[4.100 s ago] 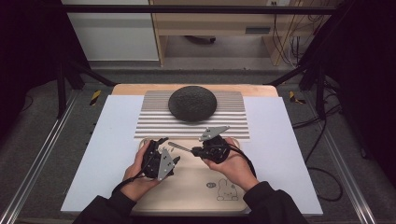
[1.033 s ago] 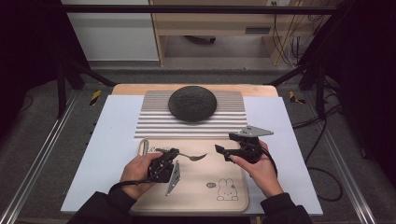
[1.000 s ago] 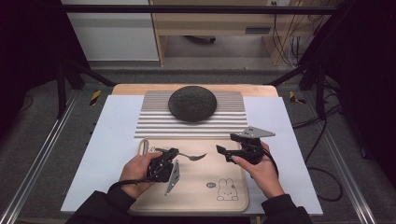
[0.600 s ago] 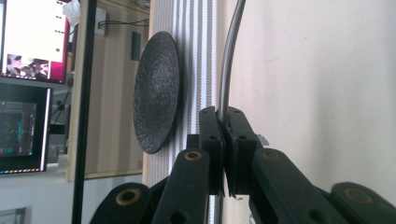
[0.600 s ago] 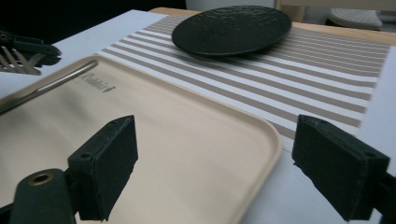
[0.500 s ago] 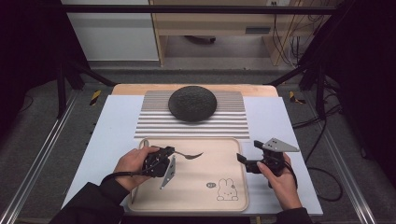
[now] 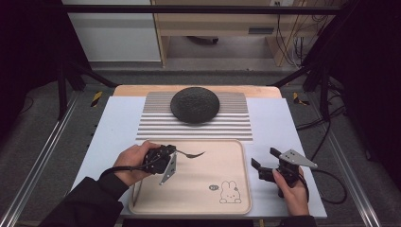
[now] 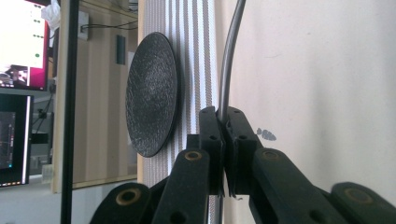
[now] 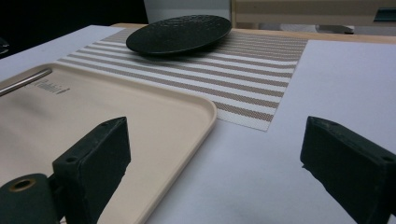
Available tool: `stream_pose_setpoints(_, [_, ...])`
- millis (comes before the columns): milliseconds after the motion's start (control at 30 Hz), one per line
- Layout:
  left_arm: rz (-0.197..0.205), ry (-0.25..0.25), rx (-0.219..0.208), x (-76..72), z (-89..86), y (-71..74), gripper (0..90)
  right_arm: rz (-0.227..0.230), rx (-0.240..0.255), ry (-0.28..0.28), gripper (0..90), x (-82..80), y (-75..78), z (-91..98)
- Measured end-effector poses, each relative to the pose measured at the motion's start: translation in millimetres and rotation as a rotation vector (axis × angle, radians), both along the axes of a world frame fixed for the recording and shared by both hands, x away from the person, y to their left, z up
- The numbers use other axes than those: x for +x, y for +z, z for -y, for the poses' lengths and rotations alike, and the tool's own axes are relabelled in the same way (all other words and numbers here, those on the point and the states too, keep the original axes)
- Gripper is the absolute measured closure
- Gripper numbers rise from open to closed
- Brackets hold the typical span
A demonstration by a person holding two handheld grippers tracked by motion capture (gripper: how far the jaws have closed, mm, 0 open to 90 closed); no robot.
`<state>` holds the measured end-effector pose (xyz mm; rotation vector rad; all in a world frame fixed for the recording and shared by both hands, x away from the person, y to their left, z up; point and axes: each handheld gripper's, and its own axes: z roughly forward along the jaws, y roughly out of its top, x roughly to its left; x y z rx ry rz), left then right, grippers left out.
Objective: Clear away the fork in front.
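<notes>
Left tongs [image 7: 176, 152] clamped on fork [image 7: 191, 154] handle, fork held over far-left part of beige tray [image 7: 239, 201]. Right tongs [image 7: 265, 158] had just been opening, stood wide apart, nothing between, over white tabletop [image 7: 274, 123] right of tray. Black plate [image 7: 195, 104] sat on striped mat [image 7: 156, 125], far side.

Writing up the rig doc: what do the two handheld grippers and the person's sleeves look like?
Both are black. The left gripper and right gripper each carry a grey three-cornered plate; linkage arms show brass-coloured pivot pins. A black cable trails from the right one. Sleeves are dark.
</notes>
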<state>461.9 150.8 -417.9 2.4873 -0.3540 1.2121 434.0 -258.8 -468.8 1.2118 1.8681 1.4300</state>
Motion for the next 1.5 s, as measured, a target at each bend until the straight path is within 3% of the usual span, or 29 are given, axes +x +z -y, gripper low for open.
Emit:
stream_pose_setpoints(433, [-0.051,-0.025,0.045,11.2,1.5,3.1,87.0,0.056,-0.014,-0.052,8.9,-1.9,-3.3,3.0])
stream_pose_setpoints(867, [-0.091,-0.029,0.090,26.0,-1.1,-3.3,87.0,0.043,-0.039,-0.050,7.9,-1.5,-5.0,1.1])
stream_pose_setpoints(1500, [-0.155,-0.060,0.172,32.8,2.9,-8.3,87.0,0.036,-0.055,-0.040,7.9,-1.4,-6.1,-0.6])
